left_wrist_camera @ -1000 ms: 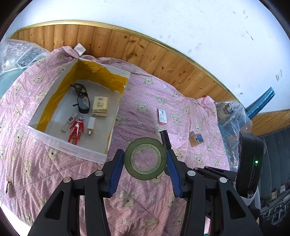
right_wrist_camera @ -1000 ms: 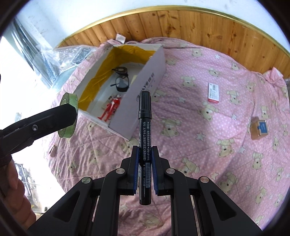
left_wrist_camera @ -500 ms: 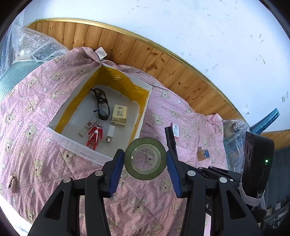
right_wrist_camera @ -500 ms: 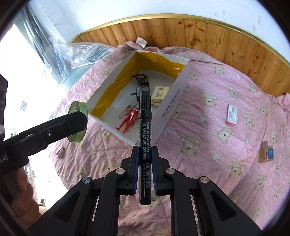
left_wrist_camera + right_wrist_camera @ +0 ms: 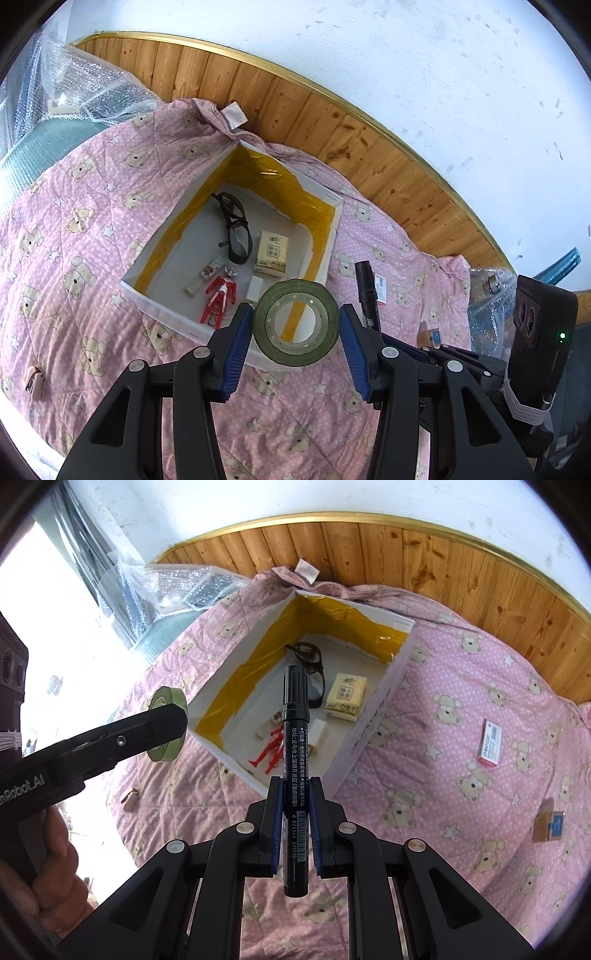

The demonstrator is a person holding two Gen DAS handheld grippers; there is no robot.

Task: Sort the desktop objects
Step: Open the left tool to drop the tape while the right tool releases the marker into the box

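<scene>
Blue-padded jaws of the left gripper (image 5: 295,328) are clamping a green tape roll (image 5: 295,322) across its width; the right gripper (image 5: 294,805) is pinching a black marker (image 5: 294,760) mid-barrel, cap pointing far. Both have been closing in over the last second and are now hanging over the white box (image 5: 334,236) at its near rim. Release looks imminent. Two small packets are lying right, unsorted.

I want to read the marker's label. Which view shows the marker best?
The right wrist view: the marker stands full length in the right gripper, print and barcode facing the camera. The left wrist view shows only its capped end beside the tape.
</scene>
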